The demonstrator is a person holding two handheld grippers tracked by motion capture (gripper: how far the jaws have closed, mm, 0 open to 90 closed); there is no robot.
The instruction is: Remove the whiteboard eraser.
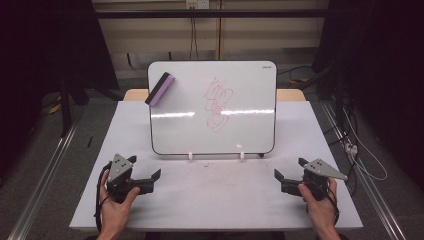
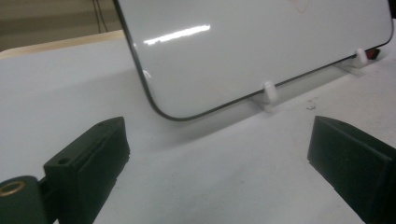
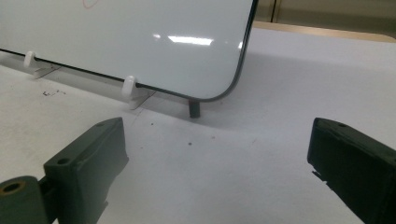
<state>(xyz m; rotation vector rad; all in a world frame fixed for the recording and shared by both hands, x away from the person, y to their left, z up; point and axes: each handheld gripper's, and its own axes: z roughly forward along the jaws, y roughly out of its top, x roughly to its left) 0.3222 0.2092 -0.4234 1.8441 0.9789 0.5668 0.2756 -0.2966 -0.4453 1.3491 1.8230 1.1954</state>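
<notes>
The left tongs (image 1: pixel 148 176) rest low over the near left part of the worktop (image 1: pixel 220 200), held in the person's left hand (image 1: pixel 116 200), with the jaws standing wide apart and nothing between them. The right tongs (image 1: pixel 289 170) sit over the near right part, held in the right hand (image 1: pixel 320 202), and their jaws are likewise spread wide and empty. The two pairs point inward toward each other and are well apart.

Beyond both pairs, between them and farther up the worktop, a whiteboard (image 1: pixel 190 100) stands tilted back on small white clips (image 1: pixel 191 156). A red scribble (image 1: pixel 218 102) sits near the middle of the board, ahead of the gap between the two tongs. An eraser (image 1: pixel 160 89), purple with a black side, clings to the board's upper left corner, straight ahead of the left tongs and far from the right ones.

In the left gripper view, the left tongs (image 2: pixel 217 154) frame bare worktop, with the board's lower corner (image 2: pixel 159 105) just ahead and a clip (image 2: pixel 268 91) beside it. In the right gripper view, the right tongs (image 3: pixel 217 154) frame bare worktop too, with the board's other lower corner (image 3: pixel 229 91), a clip (image 3: pixel 129 86) and a short dark leg (image 3: pixel 194 108) ahead.
</notes>
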